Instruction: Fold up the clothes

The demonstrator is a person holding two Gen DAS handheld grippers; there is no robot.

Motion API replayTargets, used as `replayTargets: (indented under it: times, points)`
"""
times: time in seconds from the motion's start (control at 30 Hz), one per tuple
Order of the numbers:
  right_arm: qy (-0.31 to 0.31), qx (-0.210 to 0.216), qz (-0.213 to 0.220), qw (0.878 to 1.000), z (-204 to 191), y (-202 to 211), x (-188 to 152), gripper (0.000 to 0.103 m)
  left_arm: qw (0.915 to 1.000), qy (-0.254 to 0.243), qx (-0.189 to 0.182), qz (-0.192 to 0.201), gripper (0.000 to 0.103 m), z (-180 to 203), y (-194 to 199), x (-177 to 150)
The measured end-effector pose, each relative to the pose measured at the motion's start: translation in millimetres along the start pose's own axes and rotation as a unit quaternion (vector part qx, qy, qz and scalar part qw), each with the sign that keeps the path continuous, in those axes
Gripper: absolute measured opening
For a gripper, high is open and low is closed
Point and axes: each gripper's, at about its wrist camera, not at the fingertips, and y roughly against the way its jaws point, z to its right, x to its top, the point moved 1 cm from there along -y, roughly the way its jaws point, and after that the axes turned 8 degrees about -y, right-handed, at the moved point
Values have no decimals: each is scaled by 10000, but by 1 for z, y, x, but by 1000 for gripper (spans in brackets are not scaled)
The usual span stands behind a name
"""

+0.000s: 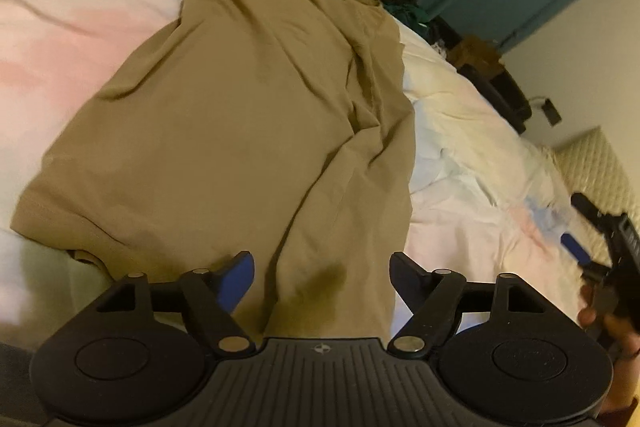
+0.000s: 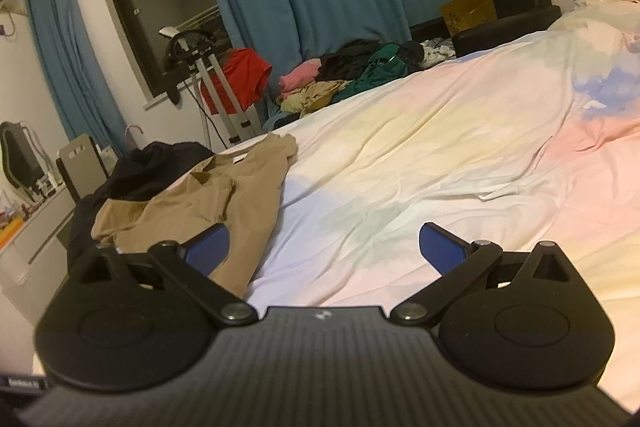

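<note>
- Left gripper (image 1: 322, 273) is held open above the tan shirt (image 1: 240, 115), gripping nothing.
- Right gripper (image 2: 324, 247) is spread open over the pastel duvet (image 2: 440, 155), empty.

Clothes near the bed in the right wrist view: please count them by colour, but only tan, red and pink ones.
Tan: 1, the tan garment lying on the bed sheet.
Red: 1, the red garment by the window.
Pink: 1, the pink garment in the pile.
Total: 3

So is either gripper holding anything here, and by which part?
Nothing is held. The left gripper stands open over the tan garment; the right gripper is open above the bedspread.
</note>
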Motion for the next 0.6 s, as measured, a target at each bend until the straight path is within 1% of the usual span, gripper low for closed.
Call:
replayTargets:
  times: [0.07,0.1,0.17,0.2,0.23,0.27,0.37,0.5,0.57,0.6]
  points:
    - [48,22,-42,10000,-3,-1,-1,103,9997,81,-18,-232,72,-3,-11,0]
    - [70,28,-60,10000,-4,-2,-2,103,9993,79,-21,-370,67,-2,-17,-1]
    - [119,38,-98,9999,-6,-3,-2,103,9986,-30,20,-522,53,2,-25,-2]
    - [145,39,-113,9998,-6,-3,-3,103,9985,-135,36,-537,34,6,-26,-3]
    - [171,40,-127,9998,-7,-3,-4,103,9983,-233,30,-542,11,9,-26,-5]
    - [195,38,-140,9997,-7,-3,-4,103,9982,-321,53,-511,2,12,-23,-7]
    - [264,44,-161,9995,-9,-3,-5,103,9955,-739,381,-455,2,23,-13,-14]
    - [322,66,-194,9993,-11,-4,-6,103,9878,-1222,799,-532,3,36,-14,-23]
    - [335,101,-209,9992,-11,-5,-6,103,9847,-1413,902,-470,5,43,-12,-23]
    - [342,130,-202,9991,-11,-4,-7,103,9836,-1487,939,-390,13,45,-9,-22]
